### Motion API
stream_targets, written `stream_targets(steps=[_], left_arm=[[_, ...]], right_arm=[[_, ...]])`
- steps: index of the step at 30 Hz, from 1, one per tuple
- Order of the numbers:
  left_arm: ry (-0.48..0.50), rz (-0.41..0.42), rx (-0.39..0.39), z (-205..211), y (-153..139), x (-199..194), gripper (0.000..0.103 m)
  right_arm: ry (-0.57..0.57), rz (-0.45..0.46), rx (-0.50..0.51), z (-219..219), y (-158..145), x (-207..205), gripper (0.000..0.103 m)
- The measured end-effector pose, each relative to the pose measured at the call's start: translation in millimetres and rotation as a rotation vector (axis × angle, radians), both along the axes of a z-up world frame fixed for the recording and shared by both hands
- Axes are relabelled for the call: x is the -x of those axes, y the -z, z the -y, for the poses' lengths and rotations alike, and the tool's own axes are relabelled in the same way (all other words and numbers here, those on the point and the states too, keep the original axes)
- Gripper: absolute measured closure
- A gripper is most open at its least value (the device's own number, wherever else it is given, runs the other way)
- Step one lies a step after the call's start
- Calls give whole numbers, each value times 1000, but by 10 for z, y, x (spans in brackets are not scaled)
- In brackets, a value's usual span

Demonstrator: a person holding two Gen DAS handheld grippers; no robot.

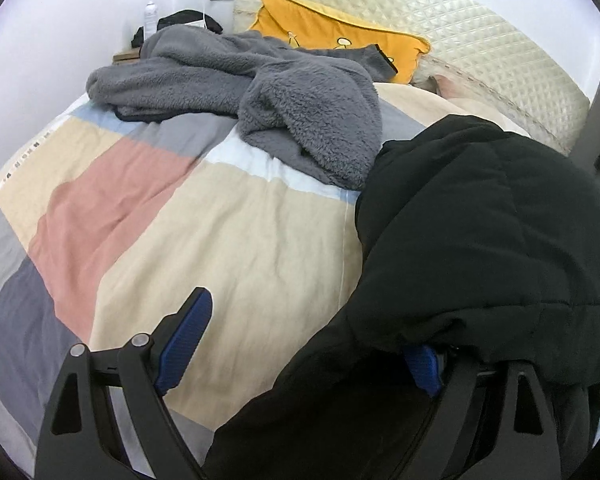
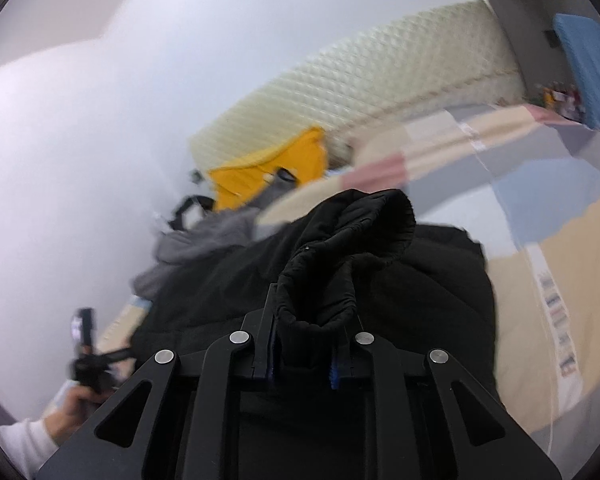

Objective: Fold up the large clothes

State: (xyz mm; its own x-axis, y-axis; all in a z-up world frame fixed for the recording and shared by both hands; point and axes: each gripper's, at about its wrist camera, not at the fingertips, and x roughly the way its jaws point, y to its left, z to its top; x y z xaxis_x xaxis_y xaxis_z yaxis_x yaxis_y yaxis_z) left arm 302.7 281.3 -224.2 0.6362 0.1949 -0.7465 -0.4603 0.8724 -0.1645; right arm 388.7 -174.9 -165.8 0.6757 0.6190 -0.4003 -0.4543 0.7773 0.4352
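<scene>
A bed fills both views, its patchwork cover (image 1: 236,240) in blocks of cream, pink, grey and pale blue. Nothing here works as a container; the clothes simply lie on the cover.

The black padded jacket (image 1: 480,240) is bunched on the right side of the left wrist view, hanging over the near edge of the bed and draping across the right finger of the left gripper (image 1: 312,344). That gripper's jaws stand wide: the left blue pad (image 1: 186,344) is clear above the cover, while the other pad peeks out from under the jacket's hem, and no fabric is pinched between the two.

The right gripper (image 2: 304,360) has its jaws drawn narrow around a gathered elastic cuff (image 2: 340,264) of the same jacket (the cuff stands up above the fingers in a puckered roll), and the rest of the garment spreads out dark behind it.

Farther up the bed a grey fleece garment (image 1: 268,96) lies crumpled, its near edge just beside the jacket. Behind it a yellow pillow (image 1: 332,36) leans on the cream quilted headboard (image 1: 460,40). A white bottle (image 1: 151,16) and a dark bag sit by the wall at the far left corner.

In the right wrist view, low at the left, a hand (image 2: 70,408) in a white sleeve grips the handle of the other gripper, blurred
</scene>
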Motion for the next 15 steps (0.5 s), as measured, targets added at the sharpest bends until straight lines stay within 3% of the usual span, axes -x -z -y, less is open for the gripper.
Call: stream_targets(steps=[5,9,15], left_arm=[[13,-1,-34,59,5,-8,14],[31,-4,-42,100,45,-22,14],[52,-28,-82,166,101,-66,14]], right_arm=[[58,-38,121,-11,287,-106,87],[63,-17,254,-130,485,-154,84],[69,-41,311,-173,617,-185,82]])
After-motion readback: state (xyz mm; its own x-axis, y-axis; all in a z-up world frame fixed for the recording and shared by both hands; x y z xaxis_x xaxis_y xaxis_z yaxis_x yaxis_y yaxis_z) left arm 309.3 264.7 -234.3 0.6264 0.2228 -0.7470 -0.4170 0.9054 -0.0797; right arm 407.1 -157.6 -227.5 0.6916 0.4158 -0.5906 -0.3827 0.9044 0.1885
